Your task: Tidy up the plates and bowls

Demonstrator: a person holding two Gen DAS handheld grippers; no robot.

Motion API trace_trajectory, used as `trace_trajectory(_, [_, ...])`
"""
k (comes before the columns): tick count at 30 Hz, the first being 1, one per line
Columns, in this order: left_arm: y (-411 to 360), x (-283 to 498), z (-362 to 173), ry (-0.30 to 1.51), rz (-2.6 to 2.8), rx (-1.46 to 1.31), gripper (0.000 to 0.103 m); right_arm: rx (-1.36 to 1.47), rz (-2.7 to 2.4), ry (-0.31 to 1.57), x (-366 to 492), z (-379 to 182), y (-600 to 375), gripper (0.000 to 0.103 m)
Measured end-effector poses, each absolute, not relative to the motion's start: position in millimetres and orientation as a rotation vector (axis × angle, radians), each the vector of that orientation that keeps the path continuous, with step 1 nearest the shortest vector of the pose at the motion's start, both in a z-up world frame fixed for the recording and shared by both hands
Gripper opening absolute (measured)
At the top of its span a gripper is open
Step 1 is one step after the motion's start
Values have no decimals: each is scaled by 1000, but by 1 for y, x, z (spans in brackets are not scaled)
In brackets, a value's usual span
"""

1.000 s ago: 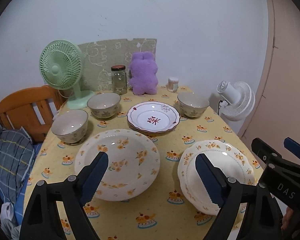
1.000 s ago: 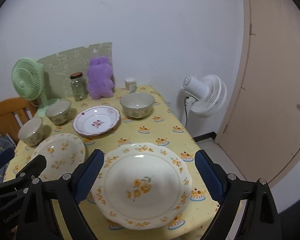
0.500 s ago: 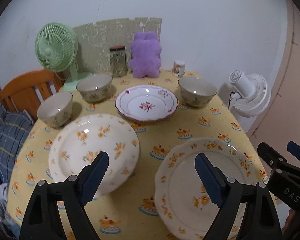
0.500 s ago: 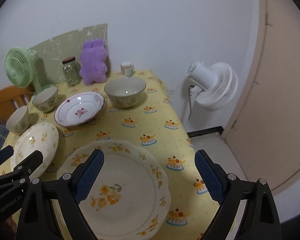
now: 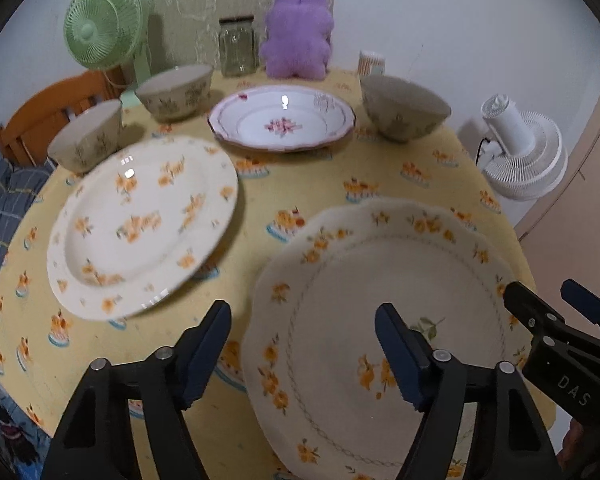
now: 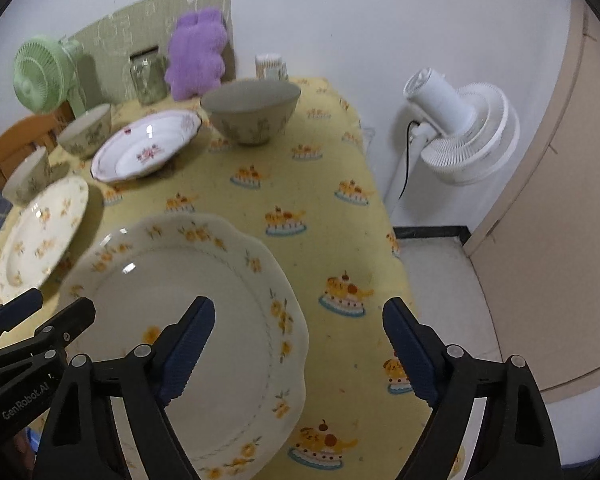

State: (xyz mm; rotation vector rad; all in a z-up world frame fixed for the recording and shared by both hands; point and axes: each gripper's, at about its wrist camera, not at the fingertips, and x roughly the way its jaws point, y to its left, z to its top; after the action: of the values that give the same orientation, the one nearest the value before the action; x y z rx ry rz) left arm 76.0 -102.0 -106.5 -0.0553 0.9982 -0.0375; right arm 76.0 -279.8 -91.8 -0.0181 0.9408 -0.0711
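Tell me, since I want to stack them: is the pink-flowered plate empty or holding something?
Empty. The pink-flowered plate shows only its printed flower and a light glint in both views; nothing lies in it, and it sits flat on the yellow tablecloth.

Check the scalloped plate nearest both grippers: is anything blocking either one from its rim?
Nothing visible does. The scalloped plate lies bare on the tablecloth. The left gripper straddles its left rim, the right gripper its right rim; both sets of jaws are closing, neither yet pressing.
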Motion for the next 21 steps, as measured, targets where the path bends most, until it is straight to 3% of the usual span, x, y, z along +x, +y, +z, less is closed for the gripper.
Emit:
trace_trajectory(4, [-105,76,-113,1013,-3,-43,66,-10,-44,995,83,-107,-284,75])
trace_trajectory(11, [-102,85,-127,1071,17,-55,60,-9,-2,1059,92,-122,-282,62])
trace_trajectory(13, [-100,87,-130,1087,18,-63,58,-14,12,1074,96,-124,-279,52])
trace_trajectory(15, [-101,89,-132,1099,17,-62,56,-19,28,1094,99,-127,-276,48])
trace_trajectory(21, [-100,95,-133,1124,-4,-47,54,-22,24,1108,104,-125,-271,46])
